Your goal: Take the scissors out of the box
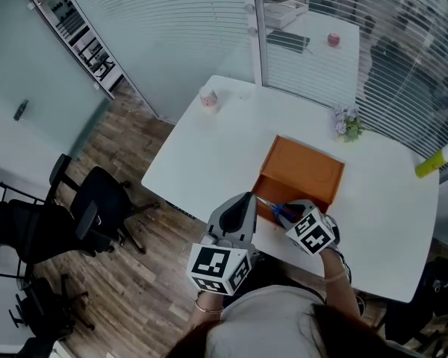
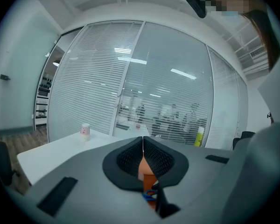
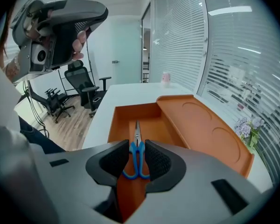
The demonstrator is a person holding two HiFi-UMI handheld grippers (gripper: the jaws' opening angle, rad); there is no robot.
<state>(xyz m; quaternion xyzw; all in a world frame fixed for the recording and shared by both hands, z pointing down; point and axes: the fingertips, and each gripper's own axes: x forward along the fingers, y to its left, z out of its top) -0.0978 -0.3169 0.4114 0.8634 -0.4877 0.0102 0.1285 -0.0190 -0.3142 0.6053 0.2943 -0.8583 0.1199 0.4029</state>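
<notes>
An orange box point(image 1: 302, 171) lies open on the white table point(image 1: 209, 148), its lid point(image 3: 200, 125) flat on the far side. Blue-handled scissors point(image 3: 136, 153) lie in the box's near compartment point(image 3: 126, 113), blades pointing away. My right gripper point(image 3: 136, 160) hangs tilted down over them, and in the right gripper view the handles show in the gap between its pads; the jaws stand apart, open. In the head view the right gripper point(image 1: 290, 213) is at the box's near end. My left gripper point(image 1: 246, 200) hovers beside it at the table's edge, with its pads point(image 2: 143, 146) shut together and empty.
A pink cup point(image 1: 208, 99) stands at the table's far left corner, a small flower pot point(image 1: 347, 123) behind the box, a yellow bottle point(image 1: 435, 161) at the right edge. Black office chairs point(image 1: 97, 207) stand on the wooden floor to the left. Glass walls with blinds close off the back.
</notes>
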